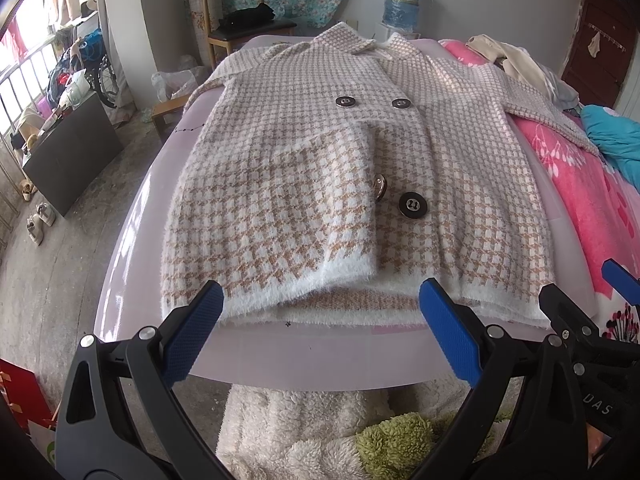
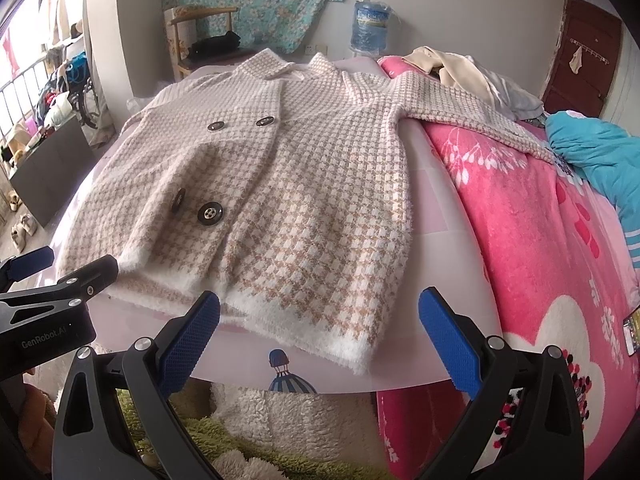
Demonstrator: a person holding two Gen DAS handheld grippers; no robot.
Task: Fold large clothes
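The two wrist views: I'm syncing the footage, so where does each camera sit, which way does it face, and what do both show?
Left wrist: on the left tongs, open, looking over the houndstooth coat hem on the pink table; right tongs at its right edge.
Right wrist: on the right tongs, open, facing the coat's right half and pink blanket; left tongs at its left edge.
Shared: coat, buttons, wooden chair, water jug.

both wrist views low, near coat (image 1: 320,184) hem
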